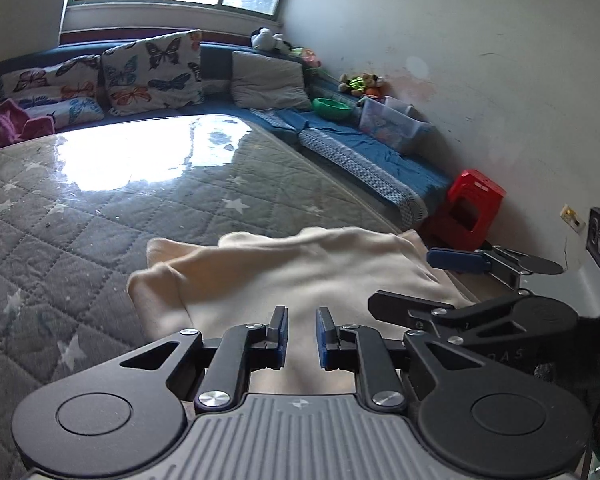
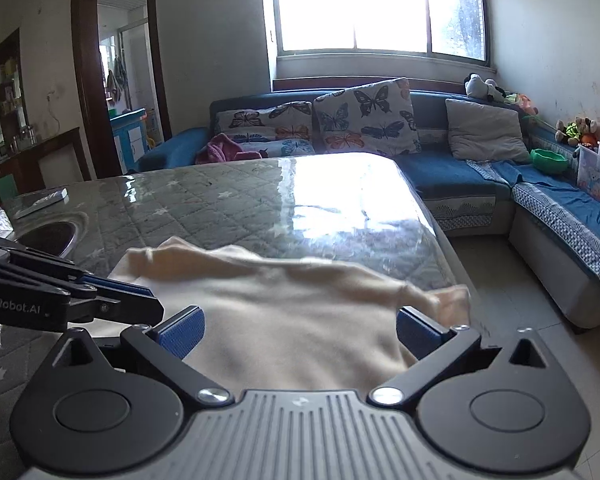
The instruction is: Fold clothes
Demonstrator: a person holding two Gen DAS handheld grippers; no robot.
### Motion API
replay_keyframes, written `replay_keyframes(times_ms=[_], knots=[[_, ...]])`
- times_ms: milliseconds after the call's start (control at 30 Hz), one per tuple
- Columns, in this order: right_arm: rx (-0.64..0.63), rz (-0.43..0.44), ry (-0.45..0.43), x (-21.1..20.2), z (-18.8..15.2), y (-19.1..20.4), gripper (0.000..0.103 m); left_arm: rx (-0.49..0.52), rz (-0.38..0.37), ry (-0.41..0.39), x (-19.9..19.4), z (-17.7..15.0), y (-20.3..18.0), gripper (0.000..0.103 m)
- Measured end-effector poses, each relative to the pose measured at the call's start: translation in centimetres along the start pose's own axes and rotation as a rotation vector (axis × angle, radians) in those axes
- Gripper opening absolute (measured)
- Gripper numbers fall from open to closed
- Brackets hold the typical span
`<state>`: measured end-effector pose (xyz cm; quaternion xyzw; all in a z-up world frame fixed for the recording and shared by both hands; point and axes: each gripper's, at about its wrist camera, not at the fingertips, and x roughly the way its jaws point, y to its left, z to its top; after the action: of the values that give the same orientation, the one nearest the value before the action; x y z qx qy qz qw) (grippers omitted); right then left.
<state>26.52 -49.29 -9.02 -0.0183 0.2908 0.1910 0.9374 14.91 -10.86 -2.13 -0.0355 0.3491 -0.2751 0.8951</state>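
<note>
Cream soft fleece garment (image 1: 300, 276) lies partly folded on the near edge of the grey quilted star-pattern desk (image 1: 80, 220) under a shiny clear cover. From the left wrist view, the left gripper (image 1: 302, 336) hangs over the cloth with only a narrow gap between its blue pads, nothing gripped. From the right wrist view, the right gripper (image 2: 300, 330) stands wide open above the same garment (image 2: 292, 312), which passes loose between the pads, not pinched.

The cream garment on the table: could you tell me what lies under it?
The cream garment lies on the table's grey quilted star-print cover, which shows around it under a glossy sheet. Whatever lies directly beneath the cloth is hidden.
</note>
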Motion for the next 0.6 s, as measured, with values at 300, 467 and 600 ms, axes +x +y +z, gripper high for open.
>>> replay_keyframes(times_ms=[300,467,600], knots=[[-0.107,-0.095,-0.038,-2.4,-3.0,2.6,0.103,0.067,0.009,-0.006,-0.5,-2.9,-2.3,0.017],[-0.118,-0.12,0.012,-1.7,-2.9,2.6,0.103,0.087,0.026,-0.013,0.0,-3.2,-2.5,0.017],[-0.12,-0.164,-0.016,-2.6,-2.8,2.1,0.103,0.081,0.024,-0.013,0.0,-3.2,-2.5,0.017]])
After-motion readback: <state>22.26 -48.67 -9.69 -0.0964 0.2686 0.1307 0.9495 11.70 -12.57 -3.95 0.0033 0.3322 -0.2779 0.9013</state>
